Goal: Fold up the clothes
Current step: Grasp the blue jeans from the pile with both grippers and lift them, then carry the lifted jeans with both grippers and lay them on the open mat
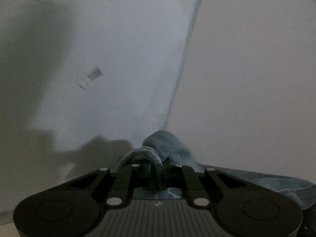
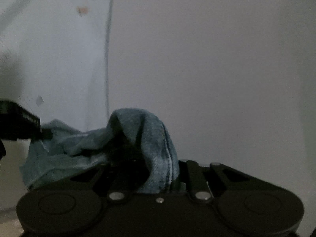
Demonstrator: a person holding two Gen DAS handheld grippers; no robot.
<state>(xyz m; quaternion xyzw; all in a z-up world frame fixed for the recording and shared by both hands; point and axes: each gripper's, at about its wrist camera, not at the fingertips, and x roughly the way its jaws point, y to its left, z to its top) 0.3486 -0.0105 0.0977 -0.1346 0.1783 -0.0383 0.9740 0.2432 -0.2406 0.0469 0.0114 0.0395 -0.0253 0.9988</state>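
- one denim garment (image 2: 126, 138) is seen, bunched and held up between two grippers.
- the left gripper (image 1: 156, 169) is clamped on a rolled denim edge.
- the right gripper (image 2: 158, 175) is clamped on a seamed fold.
- behind, one pale wall (image 1: 256, 59) and one bluish panel (image 1: 128, 49) are seen, blurred.

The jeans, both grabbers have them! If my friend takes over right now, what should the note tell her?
Left gripper: jaws shut on a bunched edge of the jeans.
Right gripper: jaws shut on another fold of the jeans, beside a stitched seam.
Where things are: the denim hangs crumpled between the two grippers, held up facing a pale wall. The left gripper shows at the left edge of the right wrist view.
Done: both grips taken, garment lifted.
Left: no neat fold shows yet. Probably spread it flat first, then fold.
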